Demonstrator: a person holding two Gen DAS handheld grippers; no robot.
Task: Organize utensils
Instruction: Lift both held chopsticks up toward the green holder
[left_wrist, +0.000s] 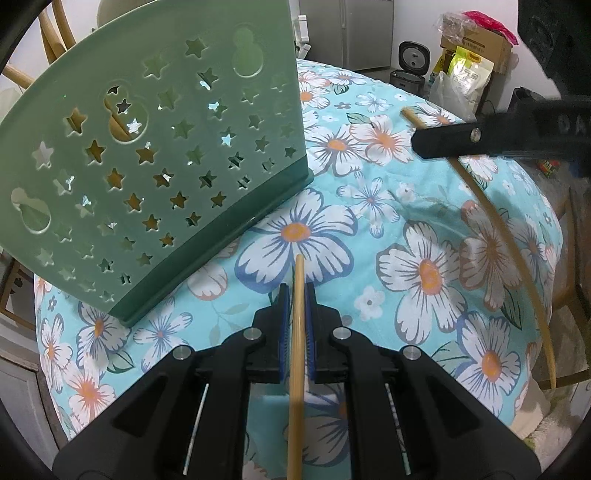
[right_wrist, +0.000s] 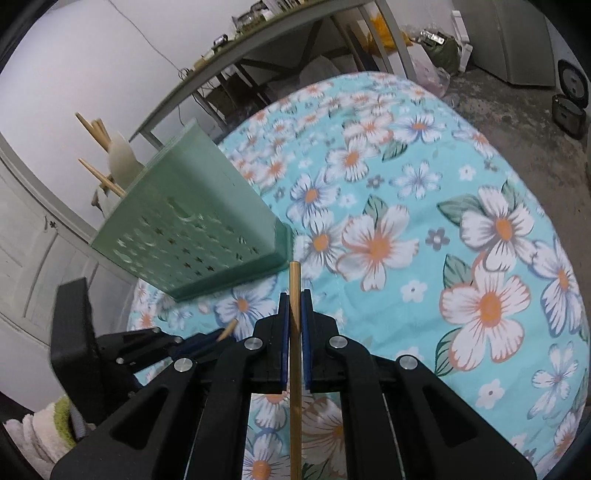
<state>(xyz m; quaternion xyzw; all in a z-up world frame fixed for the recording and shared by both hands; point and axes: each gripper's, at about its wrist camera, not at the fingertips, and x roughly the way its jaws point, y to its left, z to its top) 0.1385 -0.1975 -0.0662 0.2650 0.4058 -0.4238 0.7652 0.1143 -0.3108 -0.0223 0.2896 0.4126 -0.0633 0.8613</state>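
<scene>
The left gripper (left_wrist: 298, 295) was closed on a bamboo chopstick (left_wrist: 297, 354), blue pads (left_wrist: 283, 328) pressing both sides, the tip projecting just beyond the fingers. The right gripper (right_wrist: 294, 306) was likewise clamped on a second chopstick (right_wrist: 294, 369), with a short length protruding forward. In the left wrist view, the right gripper (left_wrist: 419, 142) and its chopstick (left_wrist: 517, 258) crossed above the table's right side. A green holder (left_wrist: 147, 166) with star-shaped holes stood near the left edge of the table (left_wrist: 369, 206), which was covered by a blue floral cloth. Several chopsticks (right_wrist: 96, 133) and a white utensil (right_wrist: 122, 158) stood inside the holder (right_wrist: 192, 229).
</scene>
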